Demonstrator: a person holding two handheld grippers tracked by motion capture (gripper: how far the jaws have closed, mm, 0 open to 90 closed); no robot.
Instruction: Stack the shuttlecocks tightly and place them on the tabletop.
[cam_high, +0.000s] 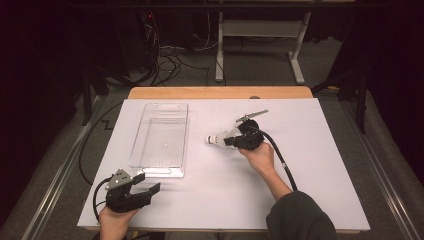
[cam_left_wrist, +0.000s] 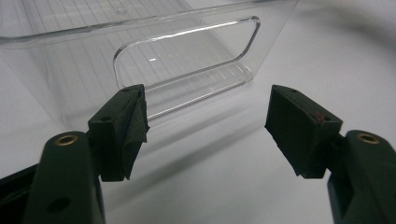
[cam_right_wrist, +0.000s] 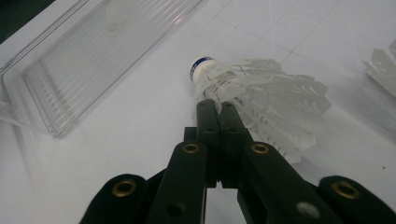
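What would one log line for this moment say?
right tool: shut on shuttlecock | left tool: open, facing clear tray | shuttlecock: on table, beside tray

Bright white table (cam_high: 220, 195), dark surroundings, soft focus.

White shuttlecock, clear ribbed bin, black grippers

The shuttlecock (cam_right_wrist: 252, 88) has white feathers and a blue-banded white cork just beyond the right gripper (cam_right_wrist: 217, 109)'s black fingertips; the bin (cam_right_wrist: 93, 56) is clear, ribbed.

Dark room; grey carpet (cam_high: 260, 70), cable tangle (cam_high: 167, 62), white desk frame (cam_high: 260, 30).
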